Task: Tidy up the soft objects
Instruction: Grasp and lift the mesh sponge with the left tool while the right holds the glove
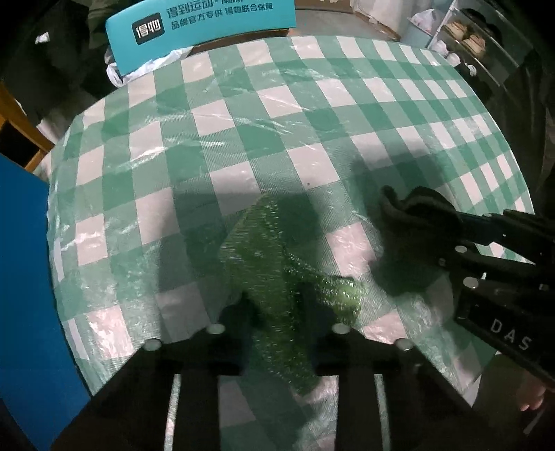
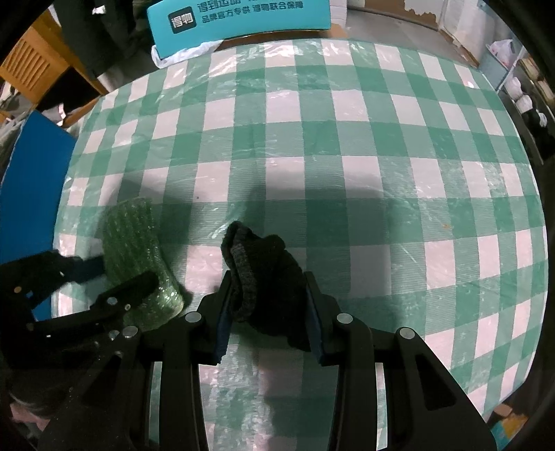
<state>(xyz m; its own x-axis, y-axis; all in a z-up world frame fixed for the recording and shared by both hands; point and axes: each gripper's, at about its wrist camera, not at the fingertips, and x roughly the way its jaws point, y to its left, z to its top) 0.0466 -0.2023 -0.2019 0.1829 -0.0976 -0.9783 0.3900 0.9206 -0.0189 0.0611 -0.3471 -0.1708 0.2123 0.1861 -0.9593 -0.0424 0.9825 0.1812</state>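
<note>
A green bubble-wrap roll (image 1: 274,277) lies on the checked tablecloth (image 1: 242,104). My left gripper (image 1: 277,308) is shut on it, one finger on each side; it also shows in the right wrist view (image 2: 138,256), with the left gripper (image 2: 114,277) around it. My right gripper (image 2: 267,295) is shut on a black knitted sock or glove (image 2: 263,274), held just above the cloth. In the left wrist view the right gripper (image 1: 416,211) holds this dark fabric (image 1: 399,204) to the right of the roll.
A teal box with Chinese print (image 1: 201,27) stands at the table's far edge, a white plastic bag (image 1: 145,69) under it. A blue panel (image 1: 24,277) stands left of the table. Shelves with small items (image 1: 468,38) stand at the far right.
</note>
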